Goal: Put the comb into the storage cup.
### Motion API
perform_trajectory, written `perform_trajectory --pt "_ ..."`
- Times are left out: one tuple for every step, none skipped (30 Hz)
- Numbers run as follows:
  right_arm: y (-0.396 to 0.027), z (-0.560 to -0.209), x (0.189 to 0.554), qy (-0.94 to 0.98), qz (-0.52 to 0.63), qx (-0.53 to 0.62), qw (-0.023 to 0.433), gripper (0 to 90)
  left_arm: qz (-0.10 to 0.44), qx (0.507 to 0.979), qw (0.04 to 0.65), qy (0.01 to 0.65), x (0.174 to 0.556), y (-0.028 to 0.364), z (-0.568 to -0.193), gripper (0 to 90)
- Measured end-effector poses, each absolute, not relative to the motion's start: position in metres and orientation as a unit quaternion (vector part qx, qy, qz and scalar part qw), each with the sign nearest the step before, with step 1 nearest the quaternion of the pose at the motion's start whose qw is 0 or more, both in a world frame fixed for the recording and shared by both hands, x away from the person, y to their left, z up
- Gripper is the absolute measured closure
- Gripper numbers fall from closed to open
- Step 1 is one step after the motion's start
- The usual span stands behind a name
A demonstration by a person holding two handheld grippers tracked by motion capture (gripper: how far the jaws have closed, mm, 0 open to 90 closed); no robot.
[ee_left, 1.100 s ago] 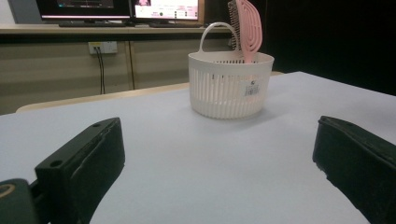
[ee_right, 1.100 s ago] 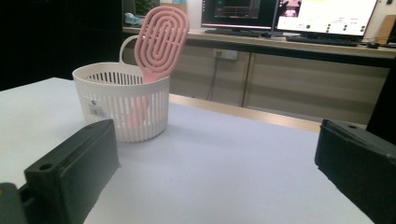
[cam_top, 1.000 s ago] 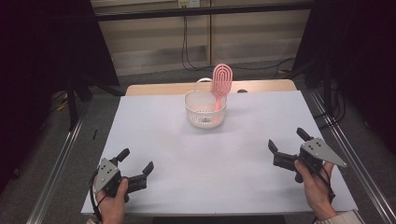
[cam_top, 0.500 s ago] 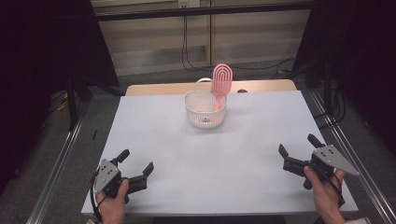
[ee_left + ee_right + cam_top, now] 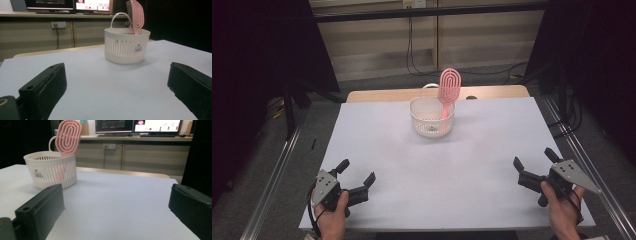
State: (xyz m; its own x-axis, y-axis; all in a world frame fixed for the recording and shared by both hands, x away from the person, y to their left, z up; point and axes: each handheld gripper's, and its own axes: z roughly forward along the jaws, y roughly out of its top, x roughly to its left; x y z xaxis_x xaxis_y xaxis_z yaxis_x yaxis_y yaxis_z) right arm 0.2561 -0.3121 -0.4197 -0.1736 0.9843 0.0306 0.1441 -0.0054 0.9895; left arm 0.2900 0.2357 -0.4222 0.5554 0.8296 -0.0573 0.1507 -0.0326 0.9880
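Observation:
A white slotted basket [image 5: 432, 119] [image 5: 127, 45] [image 5: 50, 169] with a hoop handle stands at the far middle of the white table [image 5: 432, 175]. A pink hairbrush [image 5: 448, 90] [image 5: 137, 14] [image 5: 68, 137] stands upright in it, leaning on the rim, head up. My left gripper [image 5: 357, 175] rests near the front left corner, held by a hand, jaws wide apart and empty. At the front right edge, my right gripper [image 5: 534, 159] is also open and empty. Both point toward the basket from well short of it.
Beyond the table's far edge runs a strip of wooden board [image 5: 382, 95], then a wall with cables. Monitors [image 5: 136, 126] sit on a shelf behind. Metal rails [image 5: 277, 170] flank the table on both sides.
My right gripper has drawn back toward the front right edge of the table and a little outward. The left gripper, basket and brush have stayed put.

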Motion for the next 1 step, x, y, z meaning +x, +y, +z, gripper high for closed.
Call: perform_trajectory --pt "-0.3114 -0.4198 0.2567 0.577 0.510 0.494 0.404 0.0 0.288 0.657 0.588 0.373 0.2902 0.2356 -0.4222 2.4"
